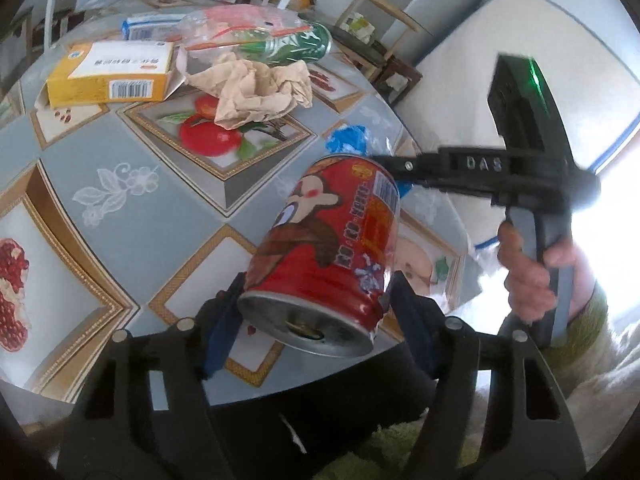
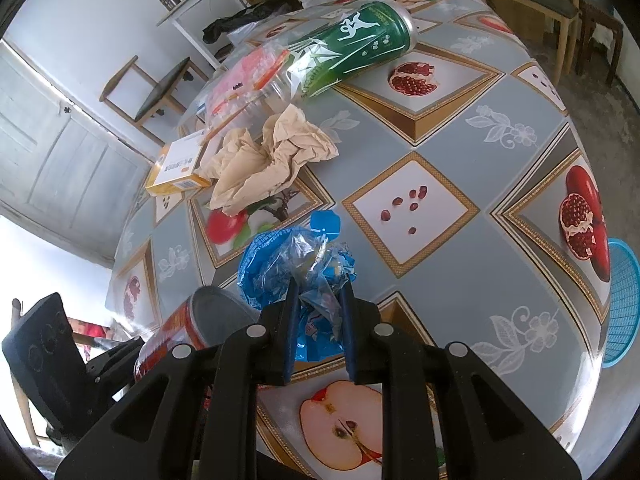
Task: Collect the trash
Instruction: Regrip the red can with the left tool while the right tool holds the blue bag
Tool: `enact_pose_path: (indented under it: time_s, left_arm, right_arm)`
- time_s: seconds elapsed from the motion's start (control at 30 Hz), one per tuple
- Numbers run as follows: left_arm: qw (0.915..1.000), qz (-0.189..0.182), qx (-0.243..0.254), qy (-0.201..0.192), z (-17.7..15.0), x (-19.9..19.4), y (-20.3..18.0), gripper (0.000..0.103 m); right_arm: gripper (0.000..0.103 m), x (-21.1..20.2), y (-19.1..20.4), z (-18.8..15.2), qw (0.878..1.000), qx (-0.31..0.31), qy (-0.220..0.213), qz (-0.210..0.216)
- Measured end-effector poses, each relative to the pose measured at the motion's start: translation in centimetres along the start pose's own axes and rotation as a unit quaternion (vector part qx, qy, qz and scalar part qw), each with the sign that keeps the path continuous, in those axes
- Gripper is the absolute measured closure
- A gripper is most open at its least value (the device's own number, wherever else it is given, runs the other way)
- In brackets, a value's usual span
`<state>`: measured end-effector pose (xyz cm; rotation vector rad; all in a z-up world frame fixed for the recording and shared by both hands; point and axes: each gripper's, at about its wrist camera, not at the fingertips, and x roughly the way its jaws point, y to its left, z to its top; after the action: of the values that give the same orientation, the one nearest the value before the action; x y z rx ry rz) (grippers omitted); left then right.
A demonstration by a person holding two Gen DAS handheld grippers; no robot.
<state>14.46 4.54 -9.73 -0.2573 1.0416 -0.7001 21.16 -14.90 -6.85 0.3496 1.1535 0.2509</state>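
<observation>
— Red printed metal, that's what fills my left view: a red drink can with a cartoon figure (image 1: 326,248), tilted, silver end toward the camera. My left gripper (image 1: 316,312) is clenched on it, blue pads pressed to both sides, and the can hangs clear above the table with the grey, fruit-printed cloth (image 1: 132,208).

— And your right side?

— My right gripper (image 2: 320,292) is squeezed onto a crumpled blue and clear plastic wrapper (image 2: 288,264), near the table's near edge. I cannot tell whether the wrapper touches the cloth. In that view the red can shows just left of the wrapper, at the lower left.

— What else is lying there?

— Farther off, a crumpled beige paper sheet (image 1: 256,88) lies on the cloth. Left of it in the left view is a yellow and white cardboard box with a barcode (image 1: 112,74), touching the paper at its open flap. Behind the paper lies a green drink can on its side (image 2: 356,48), with a clear plastic bag with red and pink contents (image 1: 240,26) resting against it. At the far left sits a small blue and white carton (image 1: 150,26).

— Any bin?

— A blue plastic mesh basket (image 2: 624,304) shows past the table's right edge in the right view
</observation>
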Motion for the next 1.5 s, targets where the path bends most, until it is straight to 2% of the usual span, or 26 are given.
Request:
enact_pose_path:
  time_s: [0.3,0.5,0.73,1.0,1.3,1.5]
  left_arm:
    - [0.9989,-0.016,-0.029,-0.033,0.4,-1.5,0.8,0.037]
    - [0.9986,-0.008,-0.03,-0.043,0.9,-2.2,0.6,0.038]
    - [0.9969,0.028,0.011,-0.072,1.2,-4.0,-1.1,0.039]
    - [0.9939,0.045,0.043,-0.091,1.9,-4.0,-2.1,0.039]
    - [0.9925,0.046,0.075,-0.085,2.4,-2.7,-3.3,0.04]
    - [0.9896,0.04,0.089,-0.106,2.0,-3.0,-3.8,0.04]
  right_arm:
    - [0.084,0.0,0.0,0.0,1.0,-0.001,0.002,-0.001]
    - [0.084,0.2,0.1,0.1,1.0,-0.002,0.004,-0.001]
    - [0.084,0.2,0.5,0.2,1.0,-0.007,0.006,-0.002]
    - [0.084,-0.1,0.7,0.0,1.0,-0.006,0.0,-0.007]
    - [0.084,-1.2,-0.9,0.1,1.0,0.009,-0.014,-0.019]
    - [0.084,-1.4,-1.7,0.1,1.0,0.015,-0.016,-0.019]
